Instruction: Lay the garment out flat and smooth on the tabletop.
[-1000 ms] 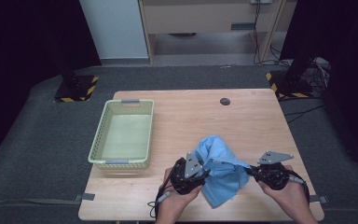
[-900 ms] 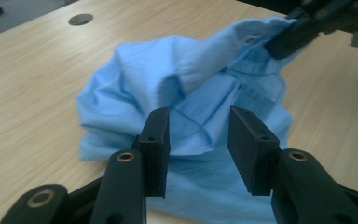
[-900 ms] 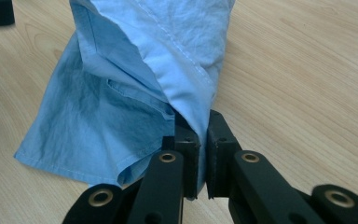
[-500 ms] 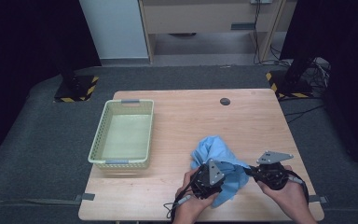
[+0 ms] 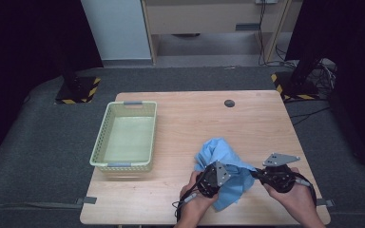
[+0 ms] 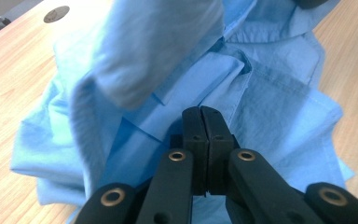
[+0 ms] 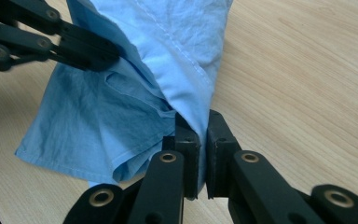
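A crumpled light blue shirt [image 5: 218, 152] lies on the wooden table [image 5: 180, 123] near its front edge, between my two grippers. My right gripper [image 5: 255, 174] is shut on a fold of the shirt [image 7: 98, 116], and the cloth runs up out of its jaws [image 7: 200, 128]. My left gripper [image 5: 225, 173] lies over the shirt's near part. Its jaws are pressed flat together with the tips [image 6: 200, 112] against the collar area of the shirt [image 6: 270, 93]; no cloth shows between them. The left gripper [image 7: 109, 55] also reaches in from the upper left of the right gripper view.
A pale green plastic basket [image 5: 100, 142] stands at the table's left side with nothing in it. A dark round grommet [image 5: 229, 103] sits near the far edge. The table's front edge runs just below both hands.
My left gripper has moved right, from the shirt's left edge onto the shirt, closer to the right gripper. The right gripper has stayed in place, still holding the cloth.
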